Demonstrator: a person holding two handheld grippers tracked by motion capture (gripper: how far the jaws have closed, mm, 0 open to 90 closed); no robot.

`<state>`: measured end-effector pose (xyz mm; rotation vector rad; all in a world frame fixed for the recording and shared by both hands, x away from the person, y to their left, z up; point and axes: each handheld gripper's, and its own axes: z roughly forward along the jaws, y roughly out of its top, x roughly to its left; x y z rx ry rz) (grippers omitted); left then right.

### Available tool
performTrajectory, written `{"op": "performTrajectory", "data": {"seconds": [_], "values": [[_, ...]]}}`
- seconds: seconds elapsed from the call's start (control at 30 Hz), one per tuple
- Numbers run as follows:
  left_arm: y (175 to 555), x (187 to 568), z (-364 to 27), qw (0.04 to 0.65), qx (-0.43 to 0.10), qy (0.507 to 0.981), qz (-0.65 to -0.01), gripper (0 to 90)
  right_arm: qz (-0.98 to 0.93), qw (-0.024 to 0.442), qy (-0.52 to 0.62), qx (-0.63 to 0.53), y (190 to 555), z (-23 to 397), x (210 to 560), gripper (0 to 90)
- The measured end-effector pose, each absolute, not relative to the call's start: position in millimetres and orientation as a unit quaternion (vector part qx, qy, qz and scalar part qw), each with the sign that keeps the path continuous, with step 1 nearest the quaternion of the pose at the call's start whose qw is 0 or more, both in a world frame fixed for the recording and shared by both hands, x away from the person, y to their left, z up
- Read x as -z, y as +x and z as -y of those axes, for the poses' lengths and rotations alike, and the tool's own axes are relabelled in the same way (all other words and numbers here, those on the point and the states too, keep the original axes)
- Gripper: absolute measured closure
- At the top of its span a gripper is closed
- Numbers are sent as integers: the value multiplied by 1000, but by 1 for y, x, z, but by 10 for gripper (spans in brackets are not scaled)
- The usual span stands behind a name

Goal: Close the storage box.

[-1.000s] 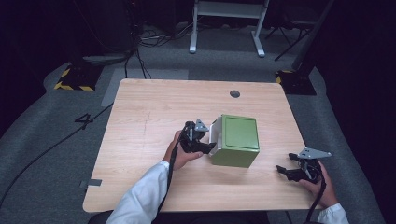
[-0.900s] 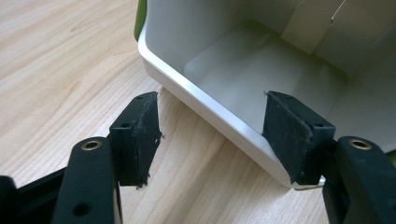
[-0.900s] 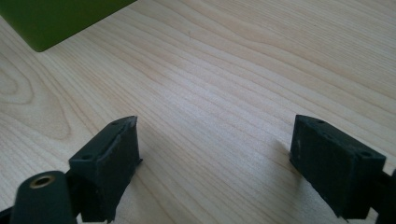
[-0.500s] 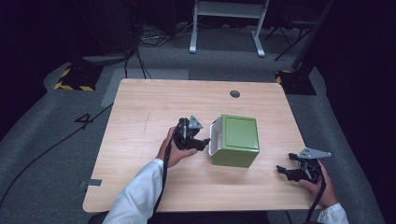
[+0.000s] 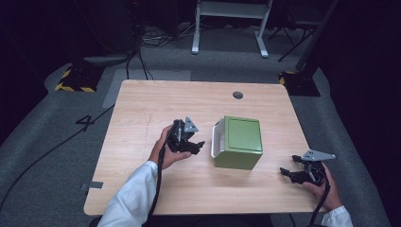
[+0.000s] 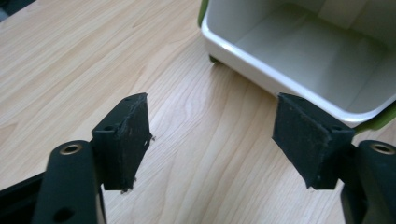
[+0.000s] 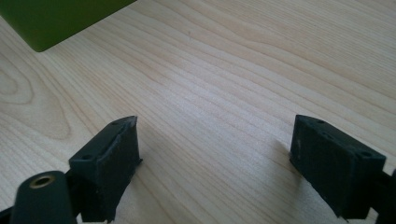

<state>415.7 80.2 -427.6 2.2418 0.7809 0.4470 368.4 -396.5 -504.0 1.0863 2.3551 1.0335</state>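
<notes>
A green box (image 5: 241,142) lies on its side near the middle of the wooden table (image 5: 151,104), its white-lined opening (image 5: 218,138) facing left. In the left gripper view the white inside (image 6: 308,51) is empty. My left gripper (image 5: 194,144) is open just left of that opening, a short gap from the rim, with nothing between its jaws (image 6: 212,140). My right gripper (image 5: 289,172) rests open near the table's front right corner, apart from the box; a green corner (image 7: 56,18) shows in its view, and bare wood lies between its jaws (image 7: 215,158).
A round cable hole (image 5: 238,95) sits near the table's far edge. Beyond the table stand a white frame (image 5: 227,19), floor cables (image 5: 142,47) and yellow-black striped blocks (image 5: 75,82). A cable trails from each gripper toward the front edge.
My left gripper has drawn back to the left, away from the box's opening, and now stands clear of the rim. The box and the right gripper have stayed put.
</notes>
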Motion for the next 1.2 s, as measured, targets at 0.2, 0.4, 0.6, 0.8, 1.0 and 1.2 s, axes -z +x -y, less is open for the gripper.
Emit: {"op": "performTrajectory", "data": {"seconds": [0.2,0.4,0.6,0.8,1.0,1.2], "values": [[411,426,-90,347,-182,869,-301,244,-831,174,383,-364,368,397,504,156],[404,426,-103,339,-191,871,-300,214,-831,174,383,-364,368,397,504,155],[398,430,-119,328,-203,872,-302,174,-831,174,383,-365,368,397,504,155],[392,438,-138,311,-222,873,-302,166,-831,174,383,-364,368,397,504,155],[384,443,-156,294,-235,873,-309,167,-831,174,383,-364,368,397,504,155],[376,449,-174,279,-242,873,-317,170,-831,174,384,-364,368,397,504,155]]}}
